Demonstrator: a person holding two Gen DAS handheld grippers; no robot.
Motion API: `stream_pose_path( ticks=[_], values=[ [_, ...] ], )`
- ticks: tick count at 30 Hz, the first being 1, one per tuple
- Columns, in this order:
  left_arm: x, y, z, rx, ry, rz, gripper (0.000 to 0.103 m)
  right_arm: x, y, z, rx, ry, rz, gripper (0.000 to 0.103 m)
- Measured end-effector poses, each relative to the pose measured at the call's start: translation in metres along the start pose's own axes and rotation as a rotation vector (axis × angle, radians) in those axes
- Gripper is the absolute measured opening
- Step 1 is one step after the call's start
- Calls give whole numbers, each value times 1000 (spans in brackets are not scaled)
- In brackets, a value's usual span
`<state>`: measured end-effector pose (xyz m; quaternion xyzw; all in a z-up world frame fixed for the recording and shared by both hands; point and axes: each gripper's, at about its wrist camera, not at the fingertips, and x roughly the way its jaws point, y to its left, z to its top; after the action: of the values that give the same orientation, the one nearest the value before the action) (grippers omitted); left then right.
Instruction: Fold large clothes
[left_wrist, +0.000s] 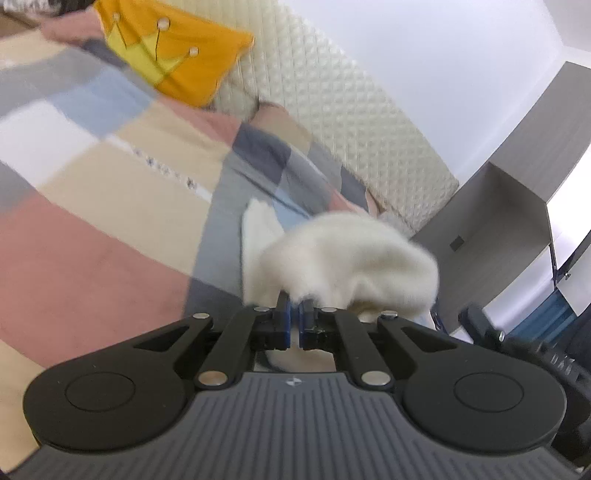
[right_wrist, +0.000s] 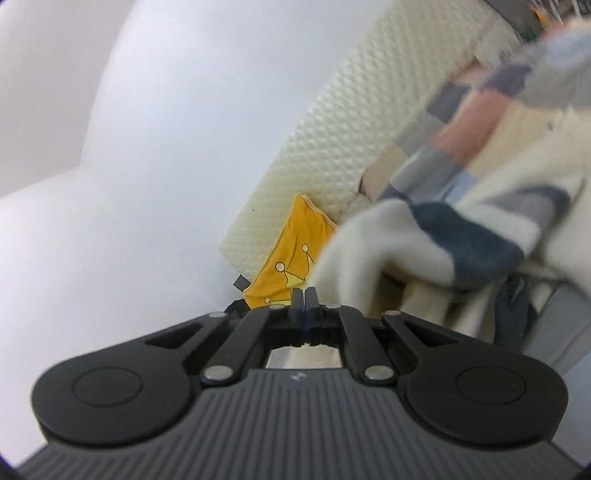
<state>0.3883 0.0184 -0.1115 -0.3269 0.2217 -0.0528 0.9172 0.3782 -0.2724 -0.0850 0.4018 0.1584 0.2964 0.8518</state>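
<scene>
A fluffy cream garment hangs bunched in front of my left gripper, whose blue-padded jaws are shut on its edge above the bed. In the right wrist view the same cream garment, with dark blue and grey patches, drapes to the right of my right gripper. The right jaws are pressed together; the garment's edge reaches them, but a grip on it does not show clearly. Both views are blurred.
A patchwork bedspread in pink, beige, blue and grey covers the bed. A yellow crown cushion leans on the cream quilted headboard; it also shows in the right wrist view. A grey cabinet stands right.
</scene>
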Motion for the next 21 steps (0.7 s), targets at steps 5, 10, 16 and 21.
stream_pose_path(
  ticks=[5,10,16,21],
  values=[
    [-51,-8,2,52,-20,-7,4,-26,9,-25,-63,68,-52,4],
    [-70,0,-19,92,-16,7,4,-11,20,-36,-167,109,-233,7],
    [-59,30,-35,93,5,8,4,6,24,-48,-272,205,-215,61],
    [-45,58,-46,72,20,22,4,23,-11,-51,-30,234,-201,72]
  ],
)
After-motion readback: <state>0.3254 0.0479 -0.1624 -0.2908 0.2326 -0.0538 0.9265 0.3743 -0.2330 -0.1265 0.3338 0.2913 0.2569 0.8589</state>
